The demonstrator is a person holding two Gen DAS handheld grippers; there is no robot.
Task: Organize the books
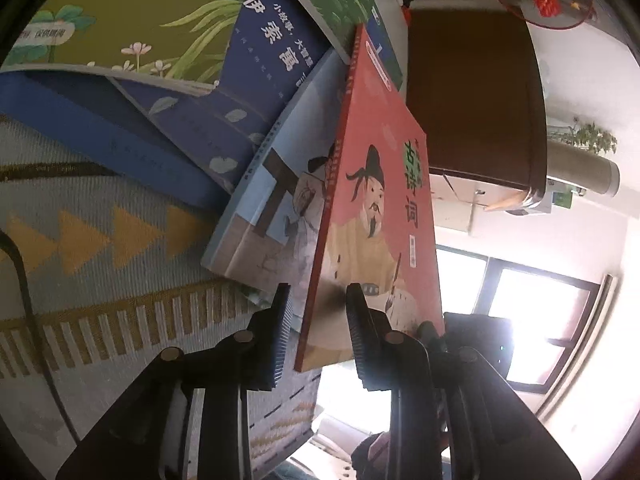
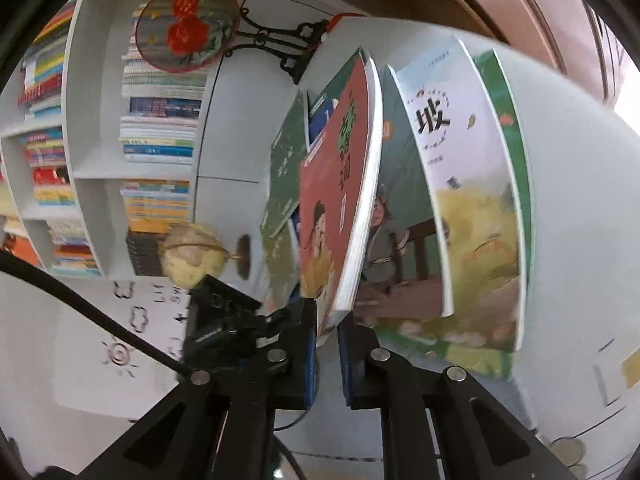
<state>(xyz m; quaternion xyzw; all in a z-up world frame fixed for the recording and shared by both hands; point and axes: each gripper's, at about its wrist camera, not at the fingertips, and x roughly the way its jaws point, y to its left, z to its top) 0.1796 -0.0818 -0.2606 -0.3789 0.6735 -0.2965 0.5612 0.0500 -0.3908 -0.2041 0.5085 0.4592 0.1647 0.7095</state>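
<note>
The books [image 1: 256,92] are lying fanned on the patterned cloth [image 1: 100,240], and more are leaning in a row [image 2: 460,184] at the right. Between them the red book [image 1: 376,216] is standing on edge, its long axis running straight away from both claws. The right gripper [image 2: 328,332] is pinching its near corner, jaws almost closed. The left gripper [image 1: 318,304] is straddling the same near edge, jaws half open; I cannot tell if they are touching it.

White shelving [image 2: 92,160] lines the wall, and a bright window [image 1: 532,312] floods the room with daylight.
</note>
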